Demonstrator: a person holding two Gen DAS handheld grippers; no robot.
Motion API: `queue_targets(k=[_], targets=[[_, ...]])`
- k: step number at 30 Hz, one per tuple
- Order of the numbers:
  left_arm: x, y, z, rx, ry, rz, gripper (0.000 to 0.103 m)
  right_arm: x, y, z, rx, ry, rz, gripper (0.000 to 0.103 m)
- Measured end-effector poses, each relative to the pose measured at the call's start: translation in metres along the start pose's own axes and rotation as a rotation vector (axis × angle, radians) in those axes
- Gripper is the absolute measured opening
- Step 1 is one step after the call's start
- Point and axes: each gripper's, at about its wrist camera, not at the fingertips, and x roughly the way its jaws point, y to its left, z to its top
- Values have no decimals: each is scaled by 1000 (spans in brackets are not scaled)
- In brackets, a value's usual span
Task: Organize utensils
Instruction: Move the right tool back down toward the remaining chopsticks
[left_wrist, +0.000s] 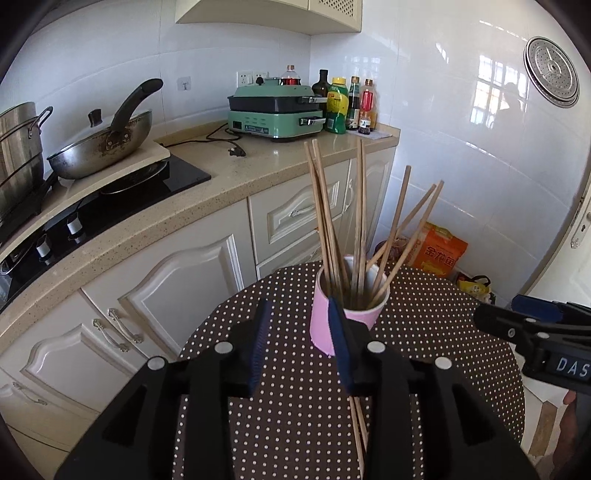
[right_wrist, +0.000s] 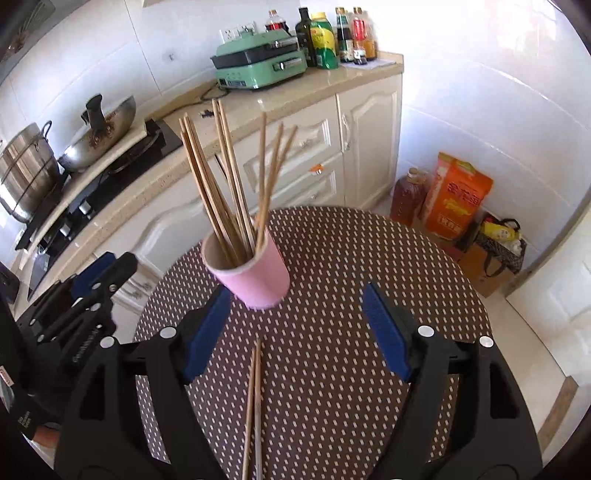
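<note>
Here, pink cup (right_wrist: 255, 273) bristling with wooden chopsticks (right_wrist: 229, 184), two more flat on table (right_wrist: 369, 369), both hand-held grippers (right_wrist: 295, 332) apart.

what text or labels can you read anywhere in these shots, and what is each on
"DAS", cut off by the frame edge: on the right gripper.
"金龙鱼": on the orange bag.
Bottle labels: too small to read.
Green cooker's plate: too small to read.
Print on the left gripper: blurred.

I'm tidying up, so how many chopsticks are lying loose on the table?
2. Both chopsticks lie side by side on the table, just in front of the pink cup; more may be hidden.
</note>
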Motion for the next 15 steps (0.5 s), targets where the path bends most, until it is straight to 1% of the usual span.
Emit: queue_targets(k=[5, 10, 15], targets=[[-11, 2, -29, 3, 52, 11, 33, -5, -7, -25, 6, 52, -7, 74], [-20, -2, -54, 28, 95, 14, 33, -6, -13, -53, 13, 112, -20, 74], [-24, -9, -77, 42, 140, 1, 33, -3, -17, -79, 11, 176, -28, 74]])
